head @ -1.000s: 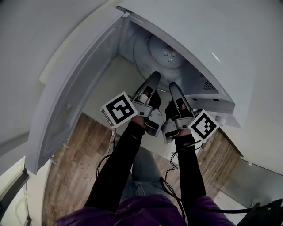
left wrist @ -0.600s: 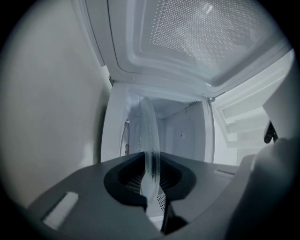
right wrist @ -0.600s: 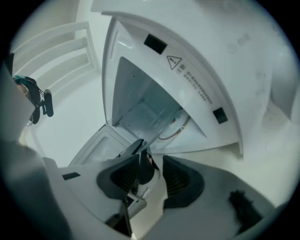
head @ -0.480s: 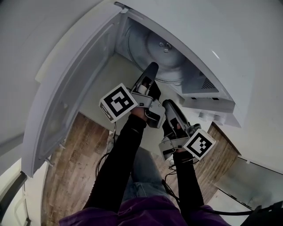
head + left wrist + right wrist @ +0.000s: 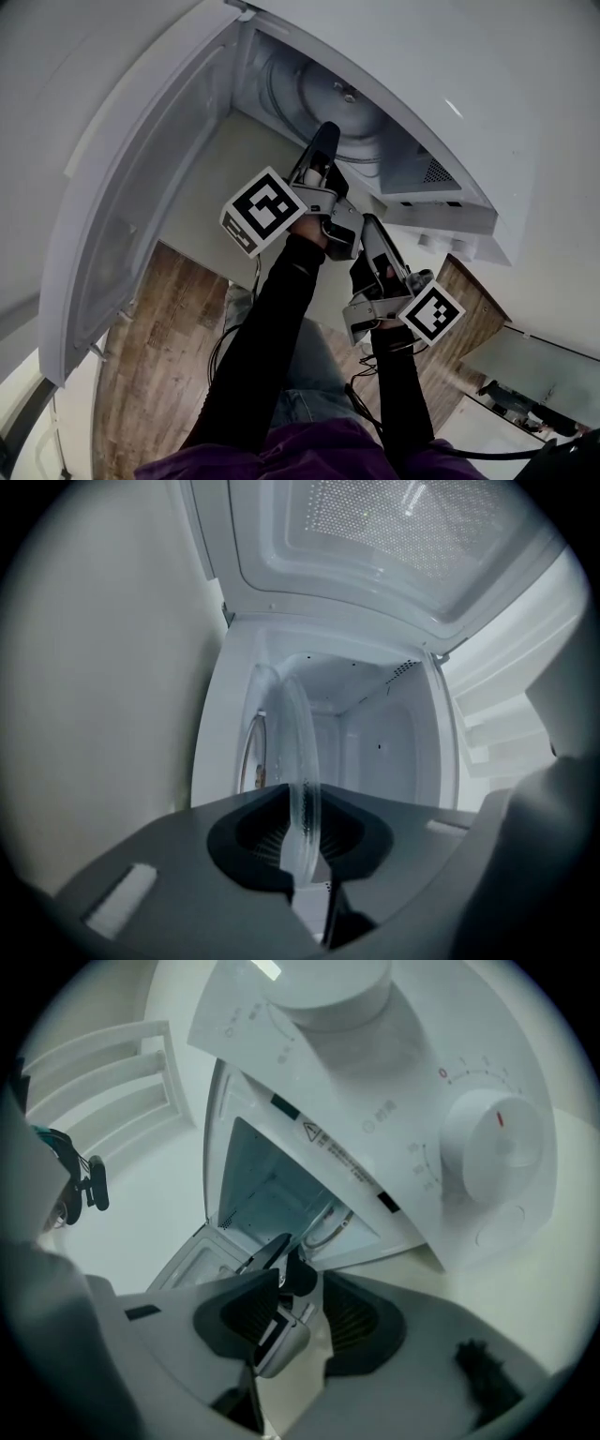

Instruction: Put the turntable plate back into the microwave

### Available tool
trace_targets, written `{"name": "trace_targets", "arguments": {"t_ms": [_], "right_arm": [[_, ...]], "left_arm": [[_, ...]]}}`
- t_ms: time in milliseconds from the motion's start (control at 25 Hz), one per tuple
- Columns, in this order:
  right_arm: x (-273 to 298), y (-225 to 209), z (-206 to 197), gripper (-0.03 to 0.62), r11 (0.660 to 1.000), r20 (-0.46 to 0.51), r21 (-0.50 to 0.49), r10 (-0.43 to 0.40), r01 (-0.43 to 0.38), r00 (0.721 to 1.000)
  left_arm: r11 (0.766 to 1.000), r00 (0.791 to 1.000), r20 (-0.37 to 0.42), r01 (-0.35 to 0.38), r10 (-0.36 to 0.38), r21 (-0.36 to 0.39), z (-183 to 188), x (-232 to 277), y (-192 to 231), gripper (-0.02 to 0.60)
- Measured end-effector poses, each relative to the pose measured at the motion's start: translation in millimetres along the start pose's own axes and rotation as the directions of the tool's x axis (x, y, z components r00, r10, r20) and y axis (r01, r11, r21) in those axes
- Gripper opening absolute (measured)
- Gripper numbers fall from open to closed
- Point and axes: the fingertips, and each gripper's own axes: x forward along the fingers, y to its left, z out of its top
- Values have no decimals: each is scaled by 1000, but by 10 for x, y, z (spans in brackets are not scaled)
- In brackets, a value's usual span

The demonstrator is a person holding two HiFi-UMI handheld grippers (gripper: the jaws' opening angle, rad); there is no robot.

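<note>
The clear glass turntable plate lies partly inside the open microwave. My left gripper is shut on its near rim. In the left gripper view the plate shows edge-on, pinched between the two pads, with the white cavity behind it. My right gripper hangs back from the plate, nearer my body. Its jaws have just been opening and stand wide with nothing between them. Past them the left gripper shows in front of the cavity.
The microwave door is swung wide open on the left. The control panel with a round dial is to the right of the cavity. Below are a pale counter, wooden floor and cables.
The left gripper has carried the plate further into the microwave opening. The right gripper has drawn back from the plate towards my body.
</note>
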Motion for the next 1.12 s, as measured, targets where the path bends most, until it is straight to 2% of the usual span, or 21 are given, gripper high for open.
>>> {"name": "trace_targets", "arguments": {"t_ms": [320,480,680,840,1120], "right_arm": [[-27,-22,60,150,1000,16,0,-7,7,1000],[-38,-15,120,150,1000,17,-25,-10,10,1000],[-11,73,282,150,995,45,-99,-12,17,999],[-14,68,342,150,996,64,-89,-14,20,998],[-5,75,383,150,995,69,-98,-17,24,997]], "left_arm": [[1000,1000,19,-12,12,-10,-29,59,69,58],[1000,999,31,-26,26,11,-17,83,62,55],[997,997,29,-77,76,25,-25,96,89,49],[991,991,29,-128,128,24,-43,108,123,38],[976,976,-22,-216,217,39,-87,147,167,29]]}}
